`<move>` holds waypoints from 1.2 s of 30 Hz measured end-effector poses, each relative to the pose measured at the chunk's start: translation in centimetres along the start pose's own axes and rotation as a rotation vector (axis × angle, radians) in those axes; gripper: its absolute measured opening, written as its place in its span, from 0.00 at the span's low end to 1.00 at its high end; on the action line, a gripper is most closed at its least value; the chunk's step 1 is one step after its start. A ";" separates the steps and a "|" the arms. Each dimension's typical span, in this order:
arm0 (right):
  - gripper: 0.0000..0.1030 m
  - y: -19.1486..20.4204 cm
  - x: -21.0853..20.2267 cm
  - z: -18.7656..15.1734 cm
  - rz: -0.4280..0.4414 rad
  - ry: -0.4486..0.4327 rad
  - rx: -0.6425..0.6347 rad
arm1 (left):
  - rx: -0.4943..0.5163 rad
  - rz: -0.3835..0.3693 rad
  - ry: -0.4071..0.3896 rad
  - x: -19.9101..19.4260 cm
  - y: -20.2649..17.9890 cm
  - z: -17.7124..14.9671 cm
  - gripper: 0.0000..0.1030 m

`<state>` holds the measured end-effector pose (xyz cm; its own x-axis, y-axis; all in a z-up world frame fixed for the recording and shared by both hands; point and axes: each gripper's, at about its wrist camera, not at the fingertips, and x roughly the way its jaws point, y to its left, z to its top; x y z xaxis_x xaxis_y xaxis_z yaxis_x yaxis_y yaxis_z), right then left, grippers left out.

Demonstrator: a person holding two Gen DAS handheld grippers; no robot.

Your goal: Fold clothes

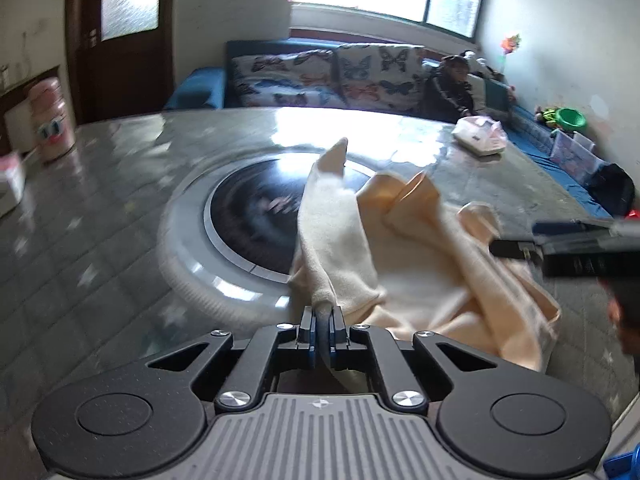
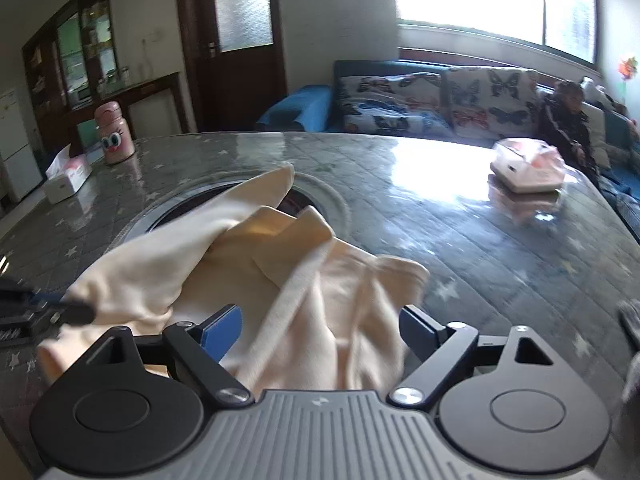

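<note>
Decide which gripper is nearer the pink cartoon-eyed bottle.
Left. The left gripper sits on the side of the cream garment nearer the bottle; the right gripper sits farther away.

The left claw (image 1: 322, 320) is clamped on a fold of the cream garment (image 1: 400, 248), which trails toward one o'clock over the grey star-patterned table (image 1: 100, 208). At three o'clock, the right claw (image 1: 520, 246) touches the cloth. A round glass inset (image 1: 240, 220) lies beneath.

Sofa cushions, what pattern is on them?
Butterflies on white cushions, clearest in the right wrist view.
</note>
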<state>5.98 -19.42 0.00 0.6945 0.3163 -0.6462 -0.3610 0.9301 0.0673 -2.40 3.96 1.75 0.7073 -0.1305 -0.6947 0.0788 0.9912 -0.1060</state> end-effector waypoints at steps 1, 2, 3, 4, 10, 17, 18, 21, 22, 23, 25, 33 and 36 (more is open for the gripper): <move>0.78 0.1 0.5 0.2 0.009 0.005 -0.001 | -0.006 0.004 0.008 -0.2 0.4 -0.5 0.06; 0.78 0.2 1.0 0.5 0.017 0.010 -0.002 | -0.012 0.007 0.018 -0.4 0.7 -0.9 0.06; 0.74 0.2 1.7 0.8 0.020 0.017 0.000 | -0.020 0.011 0.030 -0.5 1.0 -1.4 0.06; 0.69 0.1 2.4 1.0 0.022 0.026 0.003 | -0.029 0.012 0.042 -0.5 1.2 -1.8 0.06; 0.56 -0.1 6.1 1.9 0.024 0.076 0.016 | -0.039 -0.004 0.089 -0.4 2.0 -3.3 0.07; 0.27 -0.2 8.5 2.3 0.026 0.092 0.006 | -0.013 -0.010 0.086 -0.2 1.8 -2.7 0.14; 0.18 -0.3 8.3 2.4 0.027 0.085 0.002 | -0.007 -0.008 0.082 -0.3 1.8 -2.6 0.16; 0.09 -0.3 7.3 2.4 0.019 0.059 -0.013 | 0.007 -0.007 0.069 -0.7 1.9 -2.4 0.32; 0.08 -0.3 6.9 2.5 0.009 0.048 -0.021 | 0.010 -0.006 0.064 -0.9 2.0 -2.3 0.39; 0.07 -0.4 6.1 2.5 -0.001 0.029 -0.030 | 0.014 -0.005 0.057 -1.1 2.1 -2.3 0.41; 0.07 -0.7 4.3 2.4 -0.026 -0.005 -0.046 | 0.023 -0.003 0.043 -1.5 2.2 -2.0 0.43; 0.06 -3.2 -3.9 0.1 -0.174 -0.104 -0.065 | 0.027 0.056 -0.018 0.2 3.0 0.8 0.43; 0.06 -4.6 -6.5 -1.7 -0.237 -0.106 -0.035 | 0.026 0.092 -0.026 2.4 3.6 2.1 0.43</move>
<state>2.12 -26.03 2.60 0.8233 0.1095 -0.5570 -0.2001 0.9742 -0.1043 1.04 7.23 1.20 0.7301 -0.0388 -0.6823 0.0310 0.9992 -0.0237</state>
